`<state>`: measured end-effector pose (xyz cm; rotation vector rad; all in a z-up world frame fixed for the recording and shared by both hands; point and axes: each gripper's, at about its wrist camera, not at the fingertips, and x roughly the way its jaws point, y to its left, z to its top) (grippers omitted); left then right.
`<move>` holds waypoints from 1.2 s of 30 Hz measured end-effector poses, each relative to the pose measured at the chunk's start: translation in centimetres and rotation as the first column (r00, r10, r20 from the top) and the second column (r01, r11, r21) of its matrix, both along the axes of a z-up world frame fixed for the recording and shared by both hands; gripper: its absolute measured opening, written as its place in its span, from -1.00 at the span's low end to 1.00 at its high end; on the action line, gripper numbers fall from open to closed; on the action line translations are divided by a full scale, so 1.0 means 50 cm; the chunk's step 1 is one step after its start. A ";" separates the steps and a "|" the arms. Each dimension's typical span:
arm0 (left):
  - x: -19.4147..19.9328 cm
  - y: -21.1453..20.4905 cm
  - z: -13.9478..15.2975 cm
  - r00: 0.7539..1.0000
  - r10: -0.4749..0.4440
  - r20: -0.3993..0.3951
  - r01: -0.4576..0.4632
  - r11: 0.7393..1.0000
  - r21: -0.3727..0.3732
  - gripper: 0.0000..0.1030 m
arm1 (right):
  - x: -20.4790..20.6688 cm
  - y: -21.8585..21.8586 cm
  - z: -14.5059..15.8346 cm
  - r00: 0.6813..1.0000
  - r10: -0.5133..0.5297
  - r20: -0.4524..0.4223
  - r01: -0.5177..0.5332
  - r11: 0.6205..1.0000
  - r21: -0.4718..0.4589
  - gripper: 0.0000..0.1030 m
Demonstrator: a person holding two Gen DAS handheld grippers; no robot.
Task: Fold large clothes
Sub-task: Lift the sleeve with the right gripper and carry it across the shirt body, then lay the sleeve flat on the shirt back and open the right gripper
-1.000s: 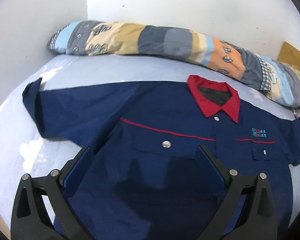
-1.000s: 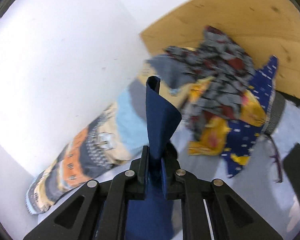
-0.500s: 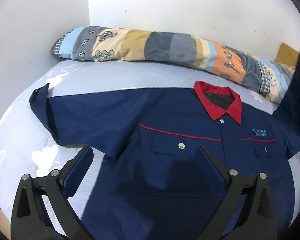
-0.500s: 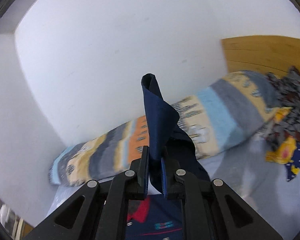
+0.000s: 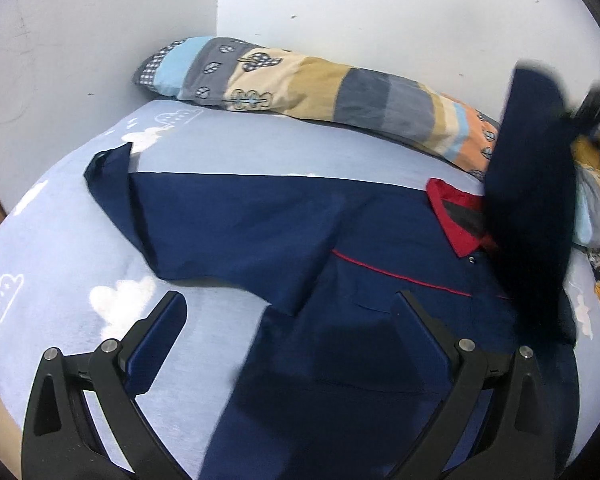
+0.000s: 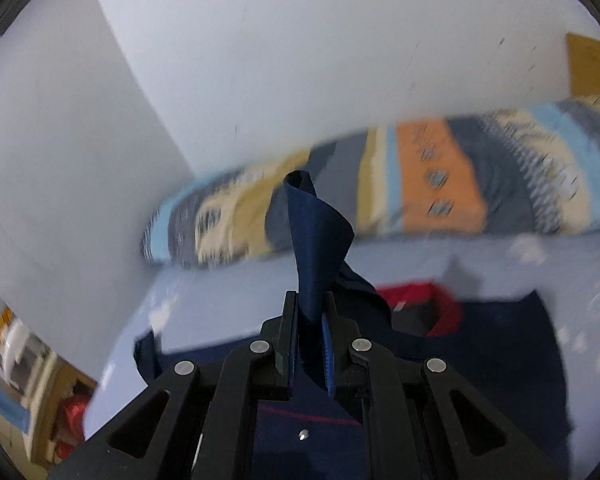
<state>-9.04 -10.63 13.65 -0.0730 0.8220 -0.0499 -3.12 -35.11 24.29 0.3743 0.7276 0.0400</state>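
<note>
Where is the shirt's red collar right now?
In the left wrist view the red collar lies at the right, on the bed below the striped pillow, partly hidden by the lifted navy sleeve.

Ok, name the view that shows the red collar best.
Left wrist view: the red collar is sharp, lying flat on the navy shirt, though the lifted sleeve hides part of it. The right wrist view shows only a blurred red patch past the right gripper.

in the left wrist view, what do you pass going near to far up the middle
left hand-held gripper → navy work shirt → light blue cloud-print bedsheet → striped patchwork pillow → white wall
</note>
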 end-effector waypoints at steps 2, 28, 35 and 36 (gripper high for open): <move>0.002 0.015 -0.002 1.000 0.013 -0.010 -0.014 1.000 -0.009 0.98 | 0.024 0.052 -0.093 0.998 0.008 -0.066 -0.013 0.997 -0.076 -0.79; 0.011 0.092 -0.006 0.994 0.104 -0.038 -0.106 0.993 -0.060 0.98 | -0.056 -0.028 -0.326 0.945 -0.130 -0.301 0.056 0.968 -0.243 0.35; 0.015 0.075 -0.010 0.995 0.086 -0.046 -0.088 0.995 -0.051 0.98 | -0.084 -0.018 -0.399 0.920 -0.106 -0.377 -0.020 0.949 -0.315 0.38; 0.014 0.074 -0.009 0.995 0.087 -0.041 -0.089 0.995 -0.045 0.98 | -0.085 -0.009 -0.388 0.930 -0.112 -0.350 -0.003 0.950 -0.311 0.27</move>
